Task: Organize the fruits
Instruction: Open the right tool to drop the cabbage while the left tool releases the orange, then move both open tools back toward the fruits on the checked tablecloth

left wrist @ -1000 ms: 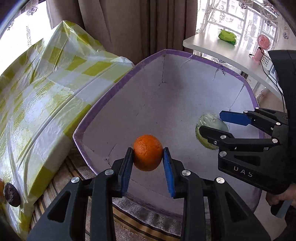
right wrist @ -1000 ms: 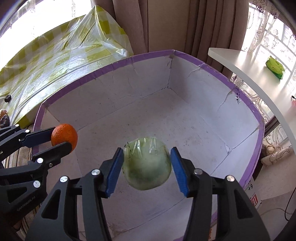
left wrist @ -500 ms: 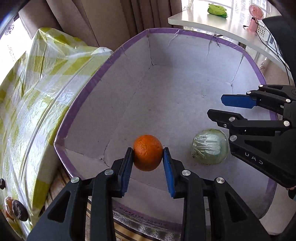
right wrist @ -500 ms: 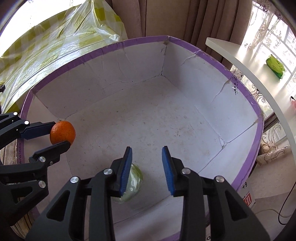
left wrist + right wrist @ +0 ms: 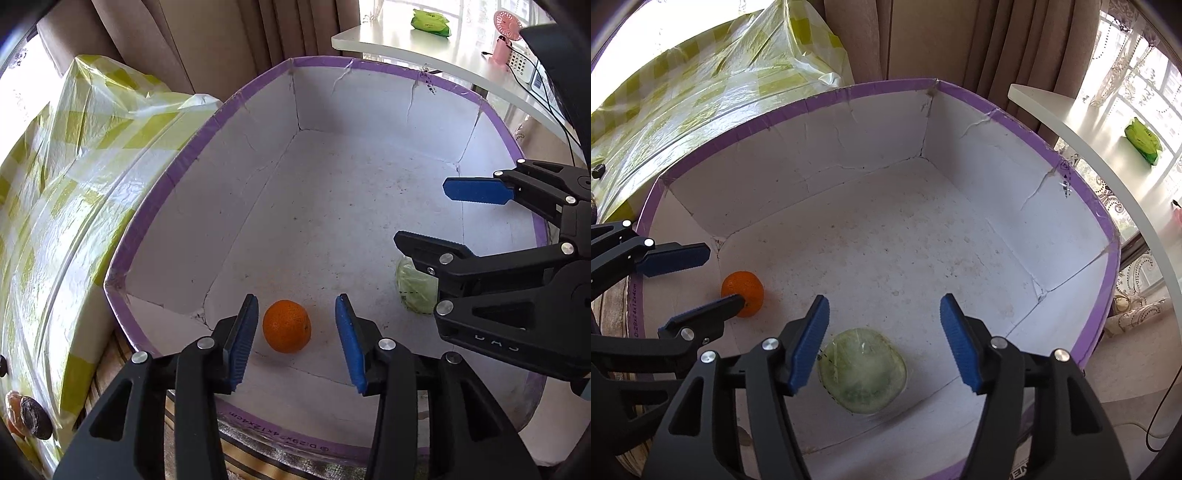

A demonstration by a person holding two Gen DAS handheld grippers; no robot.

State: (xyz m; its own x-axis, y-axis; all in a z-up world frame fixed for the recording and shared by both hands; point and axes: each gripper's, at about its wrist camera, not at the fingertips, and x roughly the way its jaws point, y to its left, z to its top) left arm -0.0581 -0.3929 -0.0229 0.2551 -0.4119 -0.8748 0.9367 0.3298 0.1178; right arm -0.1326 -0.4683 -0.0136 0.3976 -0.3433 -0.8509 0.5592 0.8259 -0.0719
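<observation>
An orange lies on the floor of a white box with a purple rim, near its front left corner. My left gripper is open above it, fingers apart on either side, not touching. A pale green wrapped fruit lies on the box floor near the front. My right gripper is open above it and empty. In the left wrist view the green fruit is partly hidden behind the right gripper. The orange and the left gripper also show in the right wrist view.
A yellow checked plastic-covered bundle lies left of the box. A white shelf with a green packet and a pink fan stands behind on the right. Brown curtains hang behind. Dark fruits lie at far left.
My left gripper opened and let go of the orange, which now lies on the box floor. My right gripper, having dropped the green fruit, opened wider above it.
</observation>
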